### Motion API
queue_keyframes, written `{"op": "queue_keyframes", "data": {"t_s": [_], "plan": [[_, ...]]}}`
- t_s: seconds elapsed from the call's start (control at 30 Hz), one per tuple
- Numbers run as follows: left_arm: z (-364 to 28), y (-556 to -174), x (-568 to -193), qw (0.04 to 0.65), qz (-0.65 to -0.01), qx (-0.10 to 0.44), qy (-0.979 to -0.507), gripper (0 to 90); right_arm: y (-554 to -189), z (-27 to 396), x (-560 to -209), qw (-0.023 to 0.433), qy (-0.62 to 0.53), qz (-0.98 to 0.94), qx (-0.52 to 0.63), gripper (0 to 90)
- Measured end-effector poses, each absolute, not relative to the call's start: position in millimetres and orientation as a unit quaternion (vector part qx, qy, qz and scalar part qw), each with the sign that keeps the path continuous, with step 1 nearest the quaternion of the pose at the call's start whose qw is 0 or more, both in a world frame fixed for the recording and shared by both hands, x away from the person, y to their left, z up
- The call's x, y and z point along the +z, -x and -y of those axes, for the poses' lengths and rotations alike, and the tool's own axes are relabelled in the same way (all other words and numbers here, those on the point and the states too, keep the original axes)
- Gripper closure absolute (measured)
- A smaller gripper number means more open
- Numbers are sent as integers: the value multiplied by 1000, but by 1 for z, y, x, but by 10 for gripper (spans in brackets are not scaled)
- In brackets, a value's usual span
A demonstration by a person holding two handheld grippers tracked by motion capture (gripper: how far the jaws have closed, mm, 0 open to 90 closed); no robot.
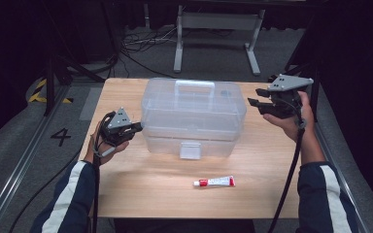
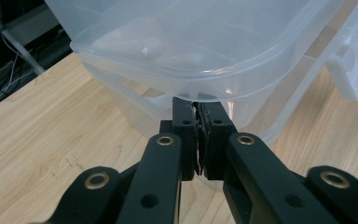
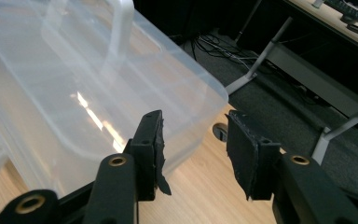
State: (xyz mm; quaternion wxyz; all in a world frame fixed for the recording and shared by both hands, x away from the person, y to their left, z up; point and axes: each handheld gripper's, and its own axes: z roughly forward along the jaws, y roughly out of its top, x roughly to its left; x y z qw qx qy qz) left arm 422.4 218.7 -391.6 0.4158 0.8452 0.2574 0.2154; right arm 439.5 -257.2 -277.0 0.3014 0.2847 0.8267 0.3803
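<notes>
With the left gripper (image 1: 137, 128) clenched and its jaws pressed together right at the lower left corner of the clear plastic box (image 1: 193, 116), under the lid's rim, whether any plastic is pinched between them cannot be told. Right gripper (image 1: 253, 97) hangs off the box's right end, jaws apart with nothing between them.

Risk: a one-sided pull or lift at the left corner could skew or slide the box across the tabletop (image 1: 141, 189), or pop the lid unevenly while the front latch (image 1: 190, 150) is down.

Room: box sits mid-tabletop, toward the far edge. The tube (image 1: 214, 182) lies well apart, near the front edge. Right side is open; right edge is close to that hand.
</notes>
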Motion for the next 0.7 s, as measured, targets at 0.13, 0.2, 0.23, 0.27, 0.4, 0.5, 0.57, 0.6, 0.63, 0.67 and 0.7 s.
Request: {"op": "queue_keyframes", "data": {"t_s": [0.13,0.2,0.23,0.27,0.4,0.5,0.57,0.6,0.63,0.67,0.7], "plan": [[-219,-423,-391,415,-256,216,-846,868,-433,269,-296,302,-294,-820,386,518],[-219,-423,-391,415,-256,216,-846,869,-430,273,-309,300,-293,-823,384,503],[-219,-423,-391,415,-256,215,-846,869,-429,275,-312,298,-294,-823,383,500],[-219,-423,-391,414,-255,216,-847,869,-428,277,-317,291,-297,-823,387,495],[-219,-423,-389,415,-254,215,-847,861,-426,279,-337,281,-295,-833,376,463],[-220,-423,-388,416,-254,216,-846,861,-424,279,-349,274,-290,-840,369,451],[-220,-423,-386,416,-252,219,-846,862,-423,280,-357,270,-285,-841,371,444],[-220,-424,-386,418,-253,218,-845,863,-423,280,-360,269,-286,-842,370,440],[-220,-424,-385,419,-253,219,-844,863,-423,280,-364,267,-286,-842,371,437],[-220,-424,-384,422,-254,220,-842,863,-424,280,-367,262,-286,-844,370,441],[-220,-424,-384,424,-254,219,-841,858,-424,280,-370,259,-284,-847,368,451]]}}
